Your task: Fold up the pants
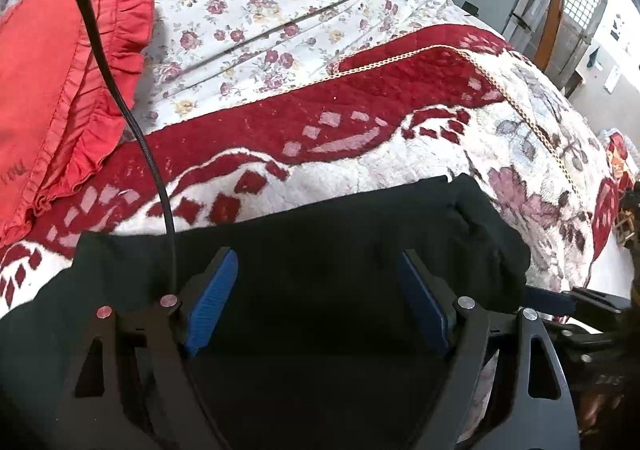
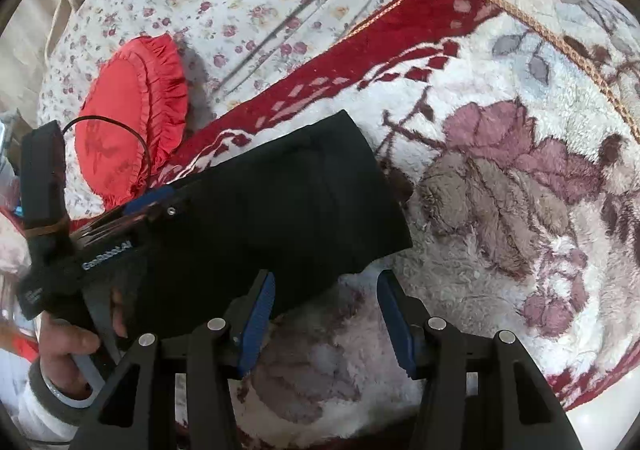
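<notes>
The black pants (image 1: 304,246) lie folded into a compact rectangle on the fleece blanket (image 1: 360,166). My left gripper (image 1: 316,266) is open, its blue pads just above the pants' middle, nothing between them. In the right wrist view the pants (image 2: 288,202) lie left of centre. My right gripper (image 2: 326,292) is open and empty, over the blanket (image 2: 500,190) at the pants' near right corner. The left gripper's body (image 2: 100,246) shows at the pants' left end, held by a hand.
A red ruffled cushion (image 1: 60,82) lies at the left on a floral sheet (image 1: 260,10); it also shows in the right wrist view (image 2: 132,122). A black cable (image 1: 132,118) hangs across the left view. The bed's edge drops off at the right (image 1: 600,234).
</notes>
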Available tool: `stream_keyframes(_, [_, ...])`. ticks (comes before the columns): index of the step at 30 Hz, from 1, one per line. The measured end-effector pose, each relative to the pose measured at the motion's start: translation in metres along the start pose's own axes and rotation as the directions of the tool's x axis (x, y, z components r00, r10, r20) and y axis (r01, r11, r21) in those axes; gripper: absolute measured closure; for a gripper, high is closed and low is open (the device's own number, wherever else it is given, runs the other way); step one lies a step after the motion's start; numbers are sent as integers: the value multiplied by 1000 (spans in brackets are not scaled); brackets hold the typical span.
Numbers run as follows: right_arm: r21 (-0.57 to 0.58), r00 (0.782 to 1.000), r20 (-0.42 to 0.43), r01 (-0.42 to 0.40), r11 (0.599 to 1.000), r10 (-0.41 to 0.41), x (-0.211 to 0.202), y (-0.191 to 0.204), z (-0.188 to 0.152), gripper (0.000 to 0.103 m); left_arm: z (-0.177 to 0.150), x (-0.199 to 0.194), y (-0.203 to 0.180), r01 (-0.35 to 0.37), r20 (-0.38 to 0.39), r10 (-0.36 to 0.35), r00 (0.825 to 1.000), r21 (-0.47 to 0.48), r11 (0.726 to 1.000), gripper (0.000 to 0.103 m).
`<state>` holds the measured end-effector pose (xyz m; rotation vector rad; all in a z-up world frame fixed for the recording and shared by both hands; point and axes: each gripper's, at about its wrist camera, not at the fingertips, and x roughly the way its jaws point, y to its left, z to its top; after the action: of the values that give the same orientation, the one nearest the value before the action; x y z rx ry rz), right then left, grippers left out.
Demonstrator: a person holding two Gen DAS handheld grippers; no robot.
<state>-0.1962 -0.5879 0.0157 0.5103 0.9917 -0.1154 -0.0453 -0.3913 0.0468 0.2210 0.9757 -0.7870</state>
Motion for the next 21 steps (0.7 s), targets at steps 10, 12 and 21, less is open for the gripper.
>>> stream_keyframes(10, [76, 1000, 7, -26, 997, 26, 21, -3, -5, 47, 30, 19, -17, 148, -59, -143, 988, 93, 985, 21])
stream_keyframes(12, [93, 999, 18, -36, 995, 34, 21, -4, -5, 44, 36, 27, -23, 183, -83, -175, 981, 110, 977, 21])
stream_keyframes(21, [192, 992, 84, -106, 976, 91, 23, -19, -5, 42, 58, 73, -58, 283, -195, -242, 950, 218, 934, 21])
